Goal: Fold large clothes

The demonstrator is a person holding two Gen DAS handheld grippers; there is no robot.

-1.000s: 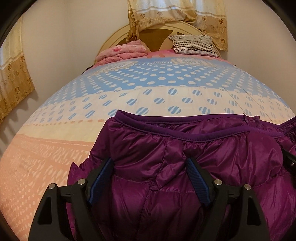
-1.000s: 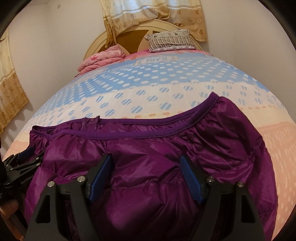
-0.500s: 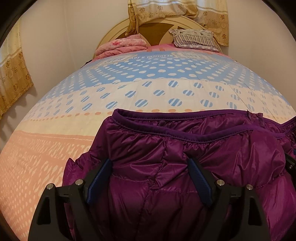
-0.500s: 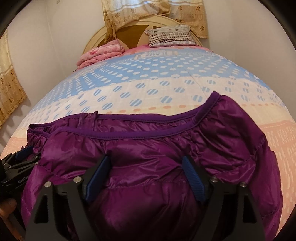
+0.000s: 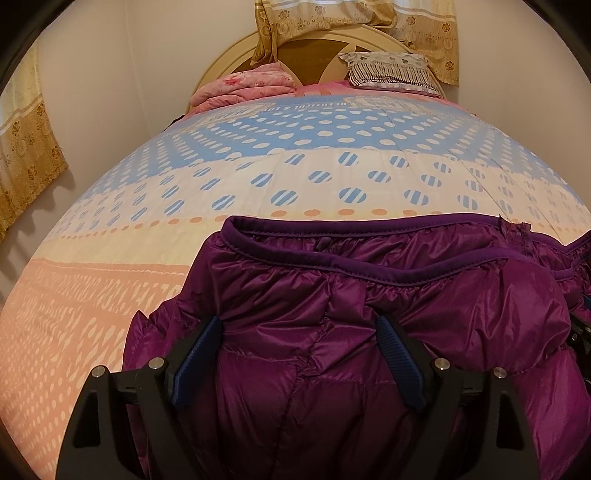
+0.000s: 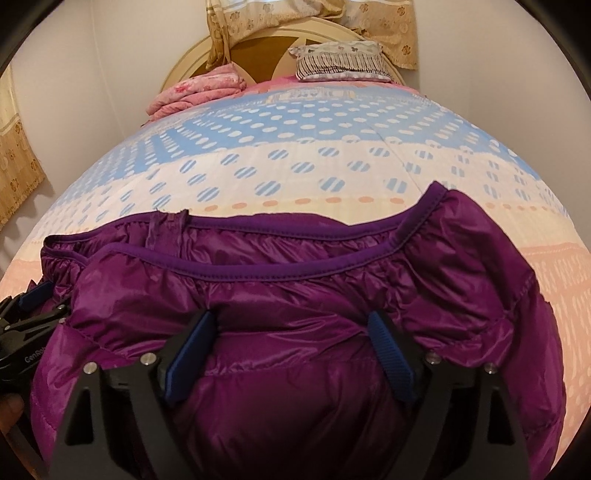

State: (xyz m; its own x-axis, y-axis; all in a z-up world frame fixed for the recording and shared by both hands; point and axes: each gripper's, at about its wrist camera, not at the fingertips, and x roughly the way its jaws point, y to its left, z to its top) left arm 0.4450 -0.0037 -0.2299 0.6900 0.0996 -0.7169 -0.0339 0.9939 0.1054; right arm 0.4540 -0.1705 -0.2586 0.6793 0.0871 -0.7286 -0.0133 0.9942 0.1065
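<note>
- The left gripper [image 5: 299, 325], black with blue ribbed pads, stands with its fingers [image 5: 197, 360] wide apart; the shiny purple quilted down jacket [image 5: 369, 295] bulges up between them, and no pad visibly pinches the fabric.
- The right gripper [image 6: 290, 319] is the same black build. Its jaws have just been opening and now stand wide, with the puffy cloth swelling between the blue pads [image 6: 186, 363]; whether a pad brushes the fabric I cannot tell.
- Both tools point down at a slant onto the near part of the garment, side by side; in the right wrist view the left tool shows at nine o'clock against the jacket's edge, with a bit of the person's hand [image 6: 13, 404] below it.
- From the fingers toward twelve o'clock, the jacket's darker purple bound hem [image 6: 280, 267] runs across in two layers, one lying over the other, with a zipper end poking up at the far layer.
- The garment lies at the near end of a bed, on a cover of blue, cream and peach bands with dots [image 5: 295, 147].
- Further out at twelve o'clock sit a folded pink floral blanket [image 5: 243, 86] and a striped grey pillow [image 5: 388, 72] against a rounded cream headboard [image 5: 221, 61], with gold floral curtains [image 5: 424, 26] above.
</note>
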